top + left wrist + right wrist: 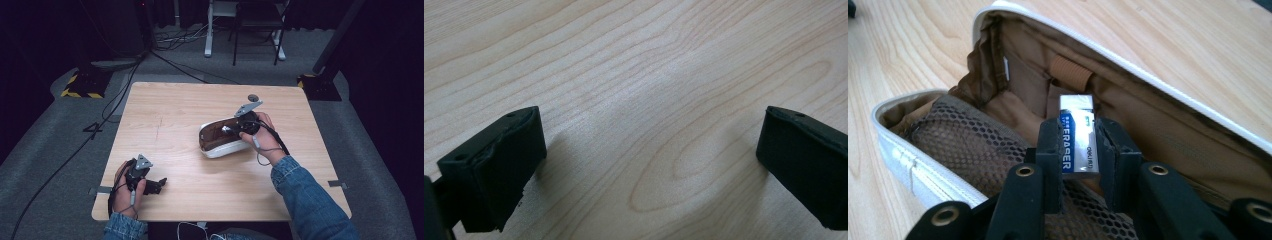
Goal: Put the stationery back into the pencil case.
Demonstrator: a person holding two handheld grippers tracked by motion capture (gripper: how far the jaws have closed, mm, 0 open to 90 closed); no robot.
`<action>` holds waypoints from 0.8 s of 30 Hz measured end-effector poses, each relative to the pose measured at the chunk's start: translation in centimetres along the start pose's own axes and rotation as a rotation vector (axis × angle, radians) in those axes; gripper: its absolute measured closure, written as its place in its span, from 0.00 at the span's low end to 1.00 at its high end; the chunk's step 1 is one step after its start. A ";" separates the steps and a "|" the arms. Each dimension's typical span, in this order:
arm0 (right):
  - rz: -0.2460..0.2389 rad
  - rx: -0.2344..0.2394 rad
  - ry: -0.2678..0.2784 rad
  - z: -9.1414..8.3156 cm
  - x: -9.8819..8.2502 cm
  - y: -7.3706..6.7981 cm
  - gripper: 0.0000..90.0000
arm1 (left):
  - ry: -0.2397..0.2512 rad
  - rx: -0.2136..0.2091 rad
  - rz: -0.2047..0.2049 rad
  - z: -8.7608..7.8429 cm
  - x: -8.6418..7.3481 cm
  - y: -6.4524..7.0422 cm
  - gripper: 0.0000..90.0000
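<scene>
A white pencil case (220, 140) with a brown lining lies open on the wooden table (170, 115), right of centre. My right gripper (231, 129) reaches into its mouth, shut on a small eraser (1076, 135) in a blue and white sleeve. In the right gripper view the eraser stands between the two black jaws, above the brown mesh pocket (973, 145) and in front of the case's (1168, 125) tan inner wall. My left gripper (159, 185) rests near the table's front left corner, jaws wide apart over bare wood (649, 100), nothing between them.
Beyond the table's far edge stand a chair and white desk legs (245, 30) on grey carpet, with cables (150, 60) trailing across the floor. A yellow and black striped base (82, 85) sits at the far left, another black base (320, 82) at the far right.
</scene>
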State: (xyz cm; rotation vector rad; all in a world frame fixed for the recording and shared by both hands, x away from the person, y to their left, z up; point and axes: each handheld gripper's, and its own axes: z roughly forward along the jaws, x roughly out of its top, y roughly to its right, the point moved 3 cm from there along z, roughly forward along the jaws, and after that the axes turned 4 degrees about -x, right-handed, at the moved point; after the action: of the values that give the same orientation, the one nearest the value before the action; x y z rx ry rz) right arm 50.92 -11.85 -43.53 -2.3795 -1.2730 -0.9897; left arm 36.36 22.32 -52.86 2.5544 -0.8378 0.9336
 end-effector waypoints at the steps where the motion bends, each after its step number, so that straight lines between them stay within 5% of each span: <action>1: -0.008 0.000 -0.007 0.1 0.0 0.0 0.82 | 0.000 0.001 0.001 0.0 0.0 0.0 0.00; 11: -0.051 0.005 -0.057 1.0 -0.4 -0.1 0.81 | 0.000 0.000 0.001 0.0 0.0 0.0 0.00; 24: 0.006 -0.042 0.014 -0.6 -0.2 0.4 0.59 | -0.001 0.001 0.002 0.0 0.0 0.0 0.00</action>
State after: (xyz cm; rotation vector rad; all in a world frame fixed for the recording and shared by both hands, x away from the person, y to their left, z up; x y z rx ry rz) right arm 50.86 -12.55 -43.18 -2.4019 -1.2516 -1.0389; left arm 36.37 22.33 -52.86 2.5553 -0.8406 0.9343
